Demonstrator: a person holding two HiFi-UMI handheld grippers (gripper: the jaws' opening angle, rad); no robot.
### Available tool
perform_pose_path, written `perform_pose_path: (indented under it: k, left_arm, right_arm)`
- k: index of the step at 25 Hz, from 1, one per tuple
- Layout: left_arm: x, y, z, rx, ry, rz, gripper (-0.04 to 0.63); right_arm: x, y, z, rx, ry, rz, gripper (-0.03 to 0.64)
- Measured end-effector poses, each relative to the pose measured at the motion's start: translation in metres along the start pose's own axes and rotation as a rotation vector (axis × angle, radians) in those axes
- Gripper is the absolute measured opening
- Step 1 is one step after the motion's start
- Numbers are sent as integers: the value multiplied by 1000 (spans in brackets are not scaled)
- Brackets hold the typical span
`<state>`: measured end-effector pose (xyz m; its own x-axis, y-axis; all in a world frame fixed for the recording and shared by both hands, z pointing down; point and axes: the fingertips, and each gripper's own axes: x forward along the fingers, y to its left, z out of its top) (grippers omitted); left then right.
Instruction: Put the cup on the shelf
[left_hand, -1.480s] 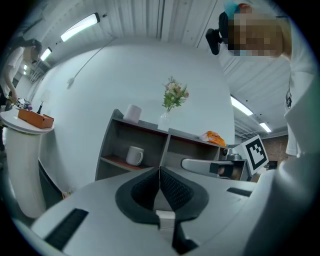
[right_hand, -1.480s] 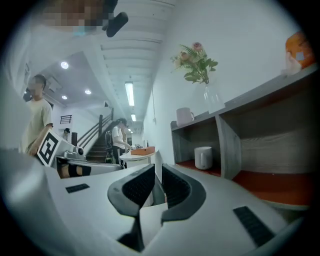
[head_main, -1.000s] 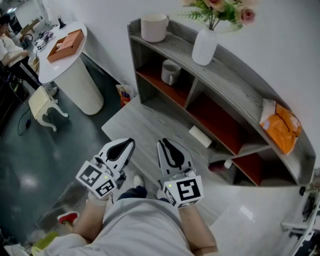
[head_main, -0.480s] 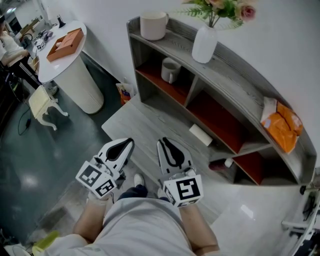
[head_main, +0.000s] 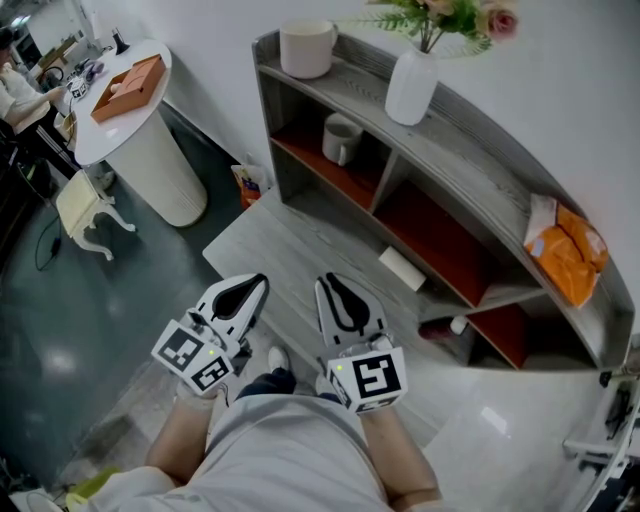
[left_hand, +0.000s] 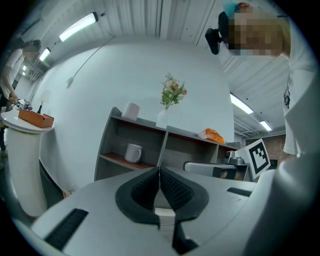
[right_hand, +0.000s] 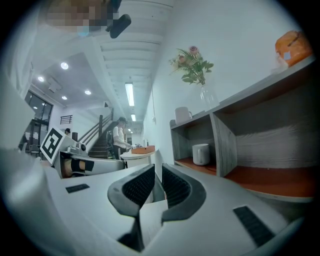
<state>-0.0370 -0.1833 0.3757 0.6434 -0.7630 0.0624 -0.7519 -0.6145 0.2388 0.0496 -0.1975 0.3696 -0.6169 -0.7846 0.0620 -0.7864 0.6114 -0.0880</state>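
A grey shelf unit (head_main: 450, 160) with red-brown boards stands along the white wall. One white cup (head_main: 306, 48) sits on its top board at the left end. A second white mug (head_main: 341, 140) stands in the upper left compartment, also seen as the mug (left_hand: 133, 152) and the mug (right_hand: 201, 154) from the gripper views. My left gripper (head_main: 243, 297) and right gripper (head_main: 340, 300) hang low in front of my body, well short of the shelf. The left gripper (left_hand: 159, 172) has its pads together. The right gripper (right_hand: 158, 170) shows only a thin slit. Neither holds anything.
A white vase with flowers (head_main: 412, 88) and an orange bag (head_main: 565, 255) sit on the shelf top. A small white box (head_main: 401, 270) lies on the grey platform (head_main: 270, 250) before the shelf. A round white table (head_main: 150, 170) with a wooden box (head_main: 131, 88) stands at left.
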Motion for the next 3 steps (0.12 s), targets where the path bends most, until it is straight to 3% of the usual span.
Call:
perform_pose_path:
  k: [3]
  left_arm:
    - [3,0,0,1,0,-3,17]
  right_arm:
    - [0,-2,0,-4,3,-4,52]
